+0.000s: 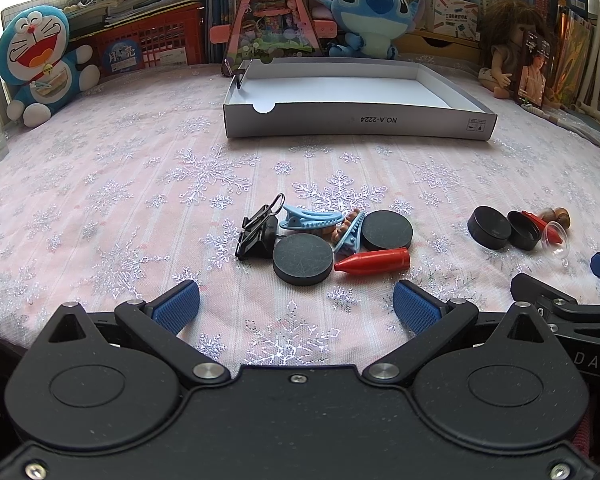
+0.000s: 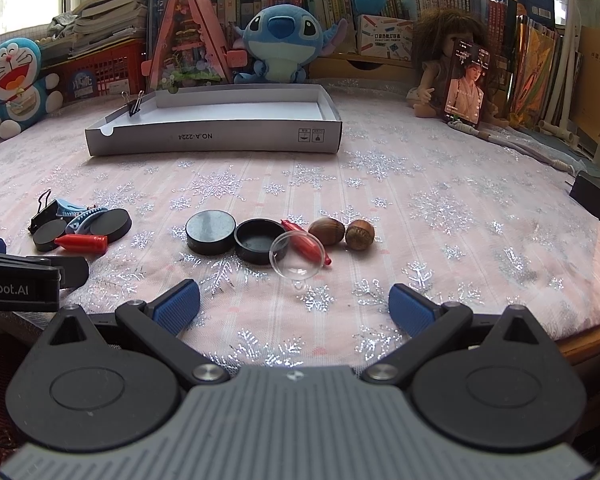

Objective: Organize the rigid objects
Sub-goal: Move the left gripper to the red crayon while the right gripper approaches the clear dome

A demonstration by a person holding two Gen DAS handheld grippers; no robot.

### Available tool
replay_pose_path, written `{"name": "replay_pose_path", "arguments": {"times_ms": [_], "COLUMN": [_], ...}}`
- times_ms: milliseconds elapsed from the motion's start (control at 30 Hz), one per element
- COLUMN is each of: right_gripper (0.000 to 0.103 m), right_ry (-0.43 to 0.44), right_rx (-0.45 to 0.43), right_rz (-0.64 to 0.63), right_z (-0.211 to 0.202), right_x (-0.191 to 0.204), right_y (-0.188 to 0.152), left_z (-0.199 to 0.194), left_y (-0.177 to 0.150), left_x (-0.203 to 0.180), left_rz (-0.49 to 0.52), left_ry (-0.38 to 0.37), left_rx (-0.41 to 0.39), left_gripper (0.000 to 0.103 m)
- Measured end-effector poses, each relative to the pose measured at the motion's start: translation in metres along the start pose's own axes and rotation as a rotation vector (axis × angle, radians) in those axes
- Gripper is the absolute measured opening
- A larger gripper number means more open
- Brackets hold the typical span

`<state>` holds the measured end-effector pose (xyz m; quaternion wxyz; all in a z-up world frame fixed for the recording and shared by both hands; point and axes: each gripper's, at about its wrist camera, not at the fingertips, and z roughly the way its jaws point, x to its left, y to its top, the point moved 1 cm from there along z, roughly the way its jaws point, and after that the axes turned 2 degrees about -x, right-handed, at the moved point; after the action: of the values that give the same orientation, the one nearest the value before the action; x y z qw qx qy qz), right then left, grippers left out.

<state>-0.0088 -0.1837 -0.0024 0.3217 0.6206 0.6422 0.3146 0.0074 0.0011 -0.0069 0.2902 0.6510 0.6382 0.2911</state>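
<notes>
Clutter lies in two small heaps on the snowflake-patterned worktop (image 1: 100,200): black discs (image 1: 303,261), blue clips (image 1: 310,218), a black binder clip (image 1: 256,236) and a red cone (image 1: 374,261) just ahead of the left hand-held gripper (image 1: 296,306), whose fingers are spread apart and empty. Ahead of the right hand-held gripper (image 2: 294,306), likewise released, sit black caps (image 2: 211,232), a clear dome (image 2: 296,256) and two acorns (image 2: 342,233). Beyond both stands the white tray (image 2: 220,136).
</notes>
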Motion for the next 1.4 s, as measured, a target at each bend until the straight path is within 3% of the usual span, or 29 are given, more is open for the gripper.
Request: {"name": "replay_pose_path", "arguments": {"times_ms": [400,467,633,767,800,833,900,1000,1100,1233,1400], "right_gripper": [0.103,0.101,0.088,0.081,0.079,0.076,0.072,0.066,0.056,0.05,0.05], "right_ry": [-0.01,0.001,0.025,0.016,0.014,0.013,0.012,0.009,0.011,0.023,0.031], "right_rx": [-0.052,-0.076,-0.122,-0.133,-0.131,-0.128,-0.129,-0.134,-0.134,-0.134,-0.134], "right_rz": [-0.002,0.002,0.043,0.045,0.049,0.054,0.069,0.082,0.089,0.091,0.092], "right_z": [-0.003,-0.006,-0.01,-0.009,-0.008,-0.007,-0.006,-0.005,-0.004,-0.002,0.001], "right_x": [0.004,0.003,-0.002,-0.006,-0.007,-0.008,-0.011,-0.013,-0.013,-0.012,-0.011], "right_y": [-0.007,-0.009,-0.006,-0.004,-0.004,-0.003,-0.003,-0.003,-0.003,-0.002,-0.001], "left_z": [-0.005,-0.007,-0.021,-0.028,-0.027,-0.027,-0.028,-0.034,-0.035,-0.028,-0.021], "left_y": [-0.004,-0.004,-0.003,-0.003,-0.003,-0.003,-0.002,-0.001,0.0,0.001,0.002], "left_x": [0.006,0.007,0.003,-0.001,-0.001,-0.001,0.002,0.003,-0.002,-0.009,-0.014], "left_rz": [0.016,0.015,0.037,0.038,0.039,0.035,0.018,0.009,0.022,0.04,0.052], "left_ry": [-0.022,-0.038,-0.105,-0.155,-0.156,-0.156,-0.169,-0.246,-0.275,-0.214,-0.173], "left_rx": [-0.024,-0.024,-0.054,-0.076,-0.08,-0.081,-0.084,-0.105,-0.115,-0.12,-0.134], "left_gripper": [0.102,0.098,0.077,0.072,0.064,0.05,0.04,0.04,0.04,0.043,0.059]}}
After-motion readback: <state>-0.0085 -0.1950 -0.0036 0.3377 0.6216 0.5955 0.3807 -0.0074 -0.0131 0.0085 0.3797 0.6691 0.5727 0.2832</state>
